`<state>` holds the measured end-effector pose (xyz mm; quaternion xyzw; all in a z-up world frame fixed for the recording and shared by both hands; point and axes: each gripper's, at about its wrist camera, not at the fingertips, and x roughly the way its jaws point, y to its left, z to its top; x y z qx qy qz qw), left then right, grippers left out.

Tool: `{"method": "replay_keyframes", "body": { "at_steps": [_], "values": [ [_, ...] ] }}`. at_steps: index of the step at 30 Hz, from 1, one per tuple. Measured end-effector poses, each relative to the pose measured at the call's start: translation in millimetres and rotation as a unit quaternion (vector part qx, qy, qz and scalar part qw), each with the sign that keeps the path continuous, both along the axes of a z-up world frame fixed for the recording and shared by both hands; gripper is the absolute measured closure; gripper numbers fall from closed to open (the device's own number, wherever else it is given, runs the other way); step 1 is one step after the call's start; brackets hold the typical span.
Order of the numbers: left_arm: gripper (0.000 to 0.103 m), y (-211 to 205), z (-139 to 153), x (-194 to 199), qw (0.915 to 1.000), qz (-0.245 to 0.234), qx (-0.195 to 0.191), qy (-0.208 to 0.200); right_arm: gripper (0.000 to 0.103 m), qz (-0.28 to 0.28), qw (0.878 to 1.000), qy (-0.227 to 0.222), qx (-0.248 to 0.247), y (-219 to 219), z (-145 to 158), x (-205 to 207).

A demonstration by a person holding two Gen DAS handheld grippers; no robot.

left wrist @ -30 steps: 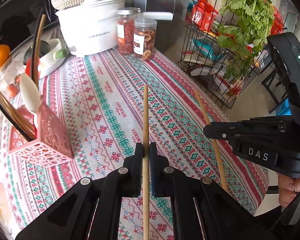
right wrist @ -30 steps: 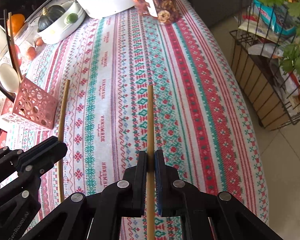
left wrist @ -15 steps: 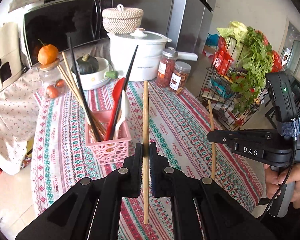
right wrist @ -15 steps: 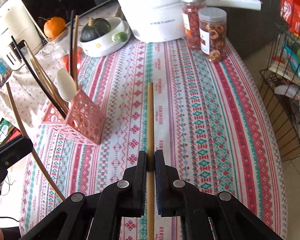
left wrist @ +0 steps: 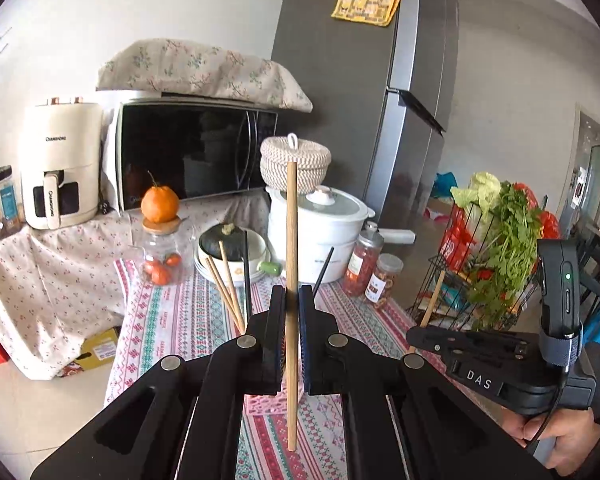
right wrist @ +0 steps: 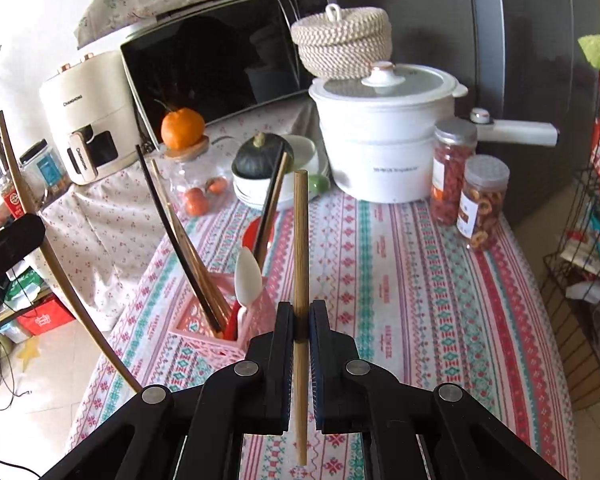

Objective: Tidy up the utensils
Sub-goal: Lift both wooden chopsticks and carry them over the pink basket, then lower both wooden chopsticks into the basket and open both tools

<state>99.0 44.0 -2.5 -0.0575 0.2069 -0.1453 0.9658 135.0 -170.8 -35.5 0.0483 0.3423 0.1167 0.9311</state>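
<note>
My left claw (left wrist: 291,316) is clamped on one chopstick (left wrist: 291,240), held upright, its lower tip hanging free below the jaws. My right claw (right wrist: 300,320) pinches the other chopstick (right wrist: 300,248) the same way.

The pink basket (right wrist: 204,330) sits on the table (right wrist: 420,280) just ahead and left of my right claw. It already holds dark and wooden chopsticks, a white spoon (right wrist: 248,276) and something red, perhaps a spoon. So most utensils look sorted, and what remains is dropping my two sticks in, as far as I can see.
</note>
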Motion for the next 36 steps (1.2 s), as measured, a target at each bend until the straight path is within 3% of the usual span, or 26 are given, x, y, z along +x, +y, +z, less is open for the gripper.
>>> {"method": "replay_keyframes", "body": {
  "at_steps": [7,15,21,30,31,33,34,35,36],
  "values": [
    [0.097,17.8,2.3,12.4,0.9963,0.048,-0.048,-0.052,0.097,0.003,1.000,-0.012,0.008,10.9,4.3,4.6],
    [0.097,8.9,-12.3,35.7,0.9935,0.068,-0.044,-0.080,0.097,0.000,1.000,-0.017,0.010,9.0,4.6,2.9],
    [0.097,-2.8,-33.9,51.8,0.9956,0.066,-0.020,-0.063,0.097,-0.002,1.000,-0.020,0.010,7.1,5.3,3.5],
    [0.095,-2.9,-63.6,79.6,0.9979,0.058,-0.017,0.023,0.097,-0.001,0.999,-0.028,0.018,8.5,9.3,3.6],
    [0.093,-2.1,-64.9,81.7,0.9975,0.061,-0.016,0.032,0.097,0.000,0.999,-0.030,0.019,9.0,10.2,3.3],
    [0.075,-1.7,-66.0,83.5,0.9968,0.061,-0.014,0.050,0.097,0.003,0.999,-0.035,0.018,10.8,12.3,3.2],
    [0.057,-0.2,-65.6,82.1,0.9964,0.063,-0.016,0.053,0.097,0.004,0.999,-0.038,0.018,11.6,13.7,2.9],
    [0.047,1.4,-64.5,79.6,0.9963,0.066,-0.018,0.053,0.097,0.005,0.999,-0.041,0.020,12.3,15.8,2.7],
    [0.045,2.6,-62.5,76.6,0.9962,0.067,-0.016,0.053,0.097,0.005,0.999,-0.045,0.024,12.6,18.3,2.5]
  ]
}}
